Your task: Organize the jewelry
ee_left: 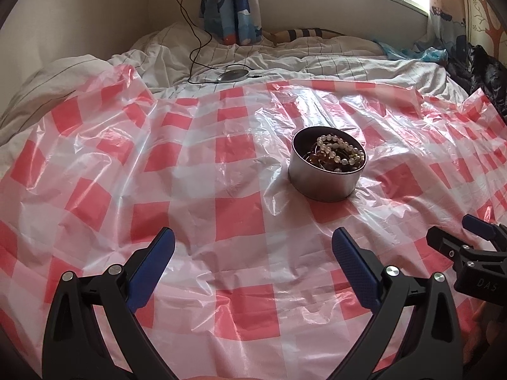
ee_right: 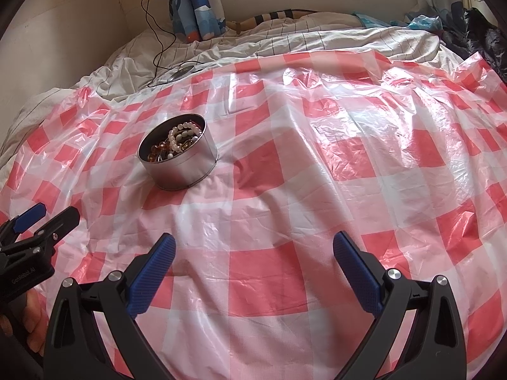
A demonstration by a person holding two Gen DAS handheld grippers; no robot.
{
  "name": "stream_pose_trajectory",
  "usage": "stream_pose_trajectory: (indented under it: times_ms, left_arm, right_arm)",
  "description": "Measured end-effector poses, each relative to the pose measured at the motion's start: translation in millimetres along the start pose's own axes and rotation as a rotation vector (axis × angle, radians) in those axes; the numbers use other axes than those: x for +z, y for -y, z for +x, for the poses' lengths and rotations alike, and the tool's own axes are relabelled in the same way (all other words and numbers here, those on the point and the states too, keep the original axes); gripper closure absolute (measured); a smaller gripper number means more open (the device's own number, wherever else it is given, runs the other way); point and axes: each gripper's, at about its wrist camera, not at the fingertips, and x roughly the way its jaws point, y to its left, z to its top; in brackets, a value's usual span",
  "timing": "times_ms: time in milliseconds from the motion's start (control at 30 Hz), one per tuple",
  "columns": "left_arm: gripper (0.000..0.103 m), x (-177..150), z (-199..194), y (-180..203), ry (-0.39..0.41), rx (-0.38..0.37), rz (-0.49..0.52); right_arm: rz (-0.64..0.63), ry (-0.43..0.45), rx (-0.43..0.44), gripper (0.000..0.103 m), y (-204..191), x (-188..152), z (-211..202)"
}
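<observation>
The tin (ee_left: 326, 171) sits right of centre in the left wrist view and left of centre in the right wrist view, on the checked sheet (ee_left: 221, 221), with pearl beads (ee_left: 340, 150) and amber beads (ee_left: 320, 160) heaped inside. It lies ahead of both grippers, between their lines of sight, and round, so it has no long axis. The left gripper (ee_left: 253, 247) and right gripper (ee_right: 253, 253) are both spread wide, holding nothing, well short of the tin; neither looks clearly nearer. The right wrist view shows more of the tin's inside and amber beads; the left shows the pearl strand draped near the rim.
</observation>
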Motion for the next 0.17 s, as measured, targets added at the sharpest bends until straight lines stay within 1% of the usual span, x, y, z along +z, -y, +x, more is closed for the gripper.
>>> stream_pose_trajectory:
  times_ms: [167]
  left_arm:
    - [0.008,-0.2,-1.1,-2.0,0.001,-0.010,-0.006]
  right_arm:
    - [0.000,-0.001,0.001,0.008,0.5,0.2,-0.3]
